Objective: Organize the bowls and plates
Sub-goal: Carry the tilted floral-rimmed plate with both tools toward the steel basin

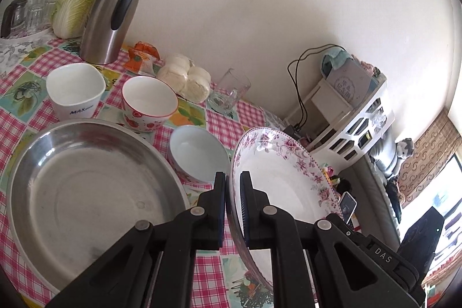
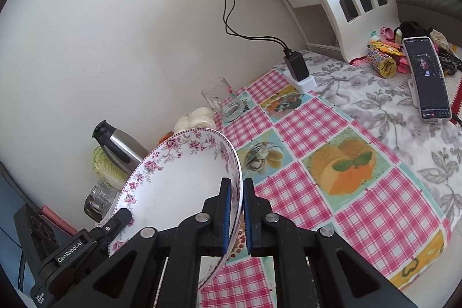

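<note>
Plate (image 1: 277, 178), floral rim, clamped on opposite edges by left gripper (image 1: 232, 192) and right gripper (image 2: 237, 198), tilted above the checked tablecloth (image 2: 303, 192). Left view only: steel basin (image 1: 86, 192) lower left, three bowls (image 1: 148, 103). Right view only: phone (image 2: 428, 77) upper right.

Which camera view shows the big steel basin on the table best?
The left wrist view. There the steel basin fills the lower left, with its rim and empty inside plain to see, beside the floral plate that the left hand-held gripper clamps. In the right wrist view the floral plate blocks that side, so the basin does not show.
</note>
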The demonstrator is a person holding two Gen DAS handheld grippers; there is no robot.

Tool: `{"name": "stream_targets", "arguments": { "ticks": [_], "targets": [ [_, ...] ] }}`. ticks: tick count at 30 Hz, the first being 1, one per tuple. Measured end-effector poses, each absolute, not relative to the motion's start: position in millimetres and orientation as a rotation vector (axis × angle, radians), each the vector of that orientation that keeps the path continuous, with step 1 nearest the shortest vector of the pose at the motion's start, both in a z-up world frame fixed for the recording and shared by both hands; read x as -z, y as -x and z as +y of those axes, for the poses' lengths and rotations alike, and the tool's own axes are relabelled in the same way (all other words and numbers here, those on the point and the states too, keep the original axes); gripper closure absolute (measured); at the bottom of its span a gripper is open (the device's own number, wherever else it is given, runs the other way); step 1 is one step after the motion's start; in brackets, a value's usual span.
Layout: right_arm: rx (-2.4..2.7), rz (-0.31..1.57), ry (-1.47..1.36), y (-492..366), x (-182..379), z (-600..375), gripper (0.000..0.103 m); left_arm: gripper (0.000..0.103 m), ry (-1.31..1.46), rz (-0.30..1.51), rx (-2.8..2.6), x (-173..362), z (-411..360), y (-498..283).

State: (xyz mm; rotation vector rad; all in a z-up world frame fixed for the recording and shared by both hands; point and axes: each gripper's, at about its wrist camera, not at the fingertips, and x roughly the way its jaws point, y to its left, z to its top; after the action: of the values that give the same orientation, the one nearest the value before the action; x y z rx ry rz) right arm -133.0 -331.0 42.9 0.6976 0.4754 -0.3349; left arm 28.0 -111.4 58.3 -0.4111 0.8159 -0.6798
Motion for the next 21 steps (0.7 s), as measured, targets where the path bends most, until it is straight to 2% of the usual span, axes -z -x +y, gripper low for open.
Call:
{"name": "stream_targets", "arguments": {
  "ticks": [21],
  "targets": [
    [0.229, 0.562, -0.631, 78.1, -40.8, -250.9, 0.094, 0.093, 0.518, 0.776, 0.590, -55.9, -14.9, -58.0]
  ]
}}
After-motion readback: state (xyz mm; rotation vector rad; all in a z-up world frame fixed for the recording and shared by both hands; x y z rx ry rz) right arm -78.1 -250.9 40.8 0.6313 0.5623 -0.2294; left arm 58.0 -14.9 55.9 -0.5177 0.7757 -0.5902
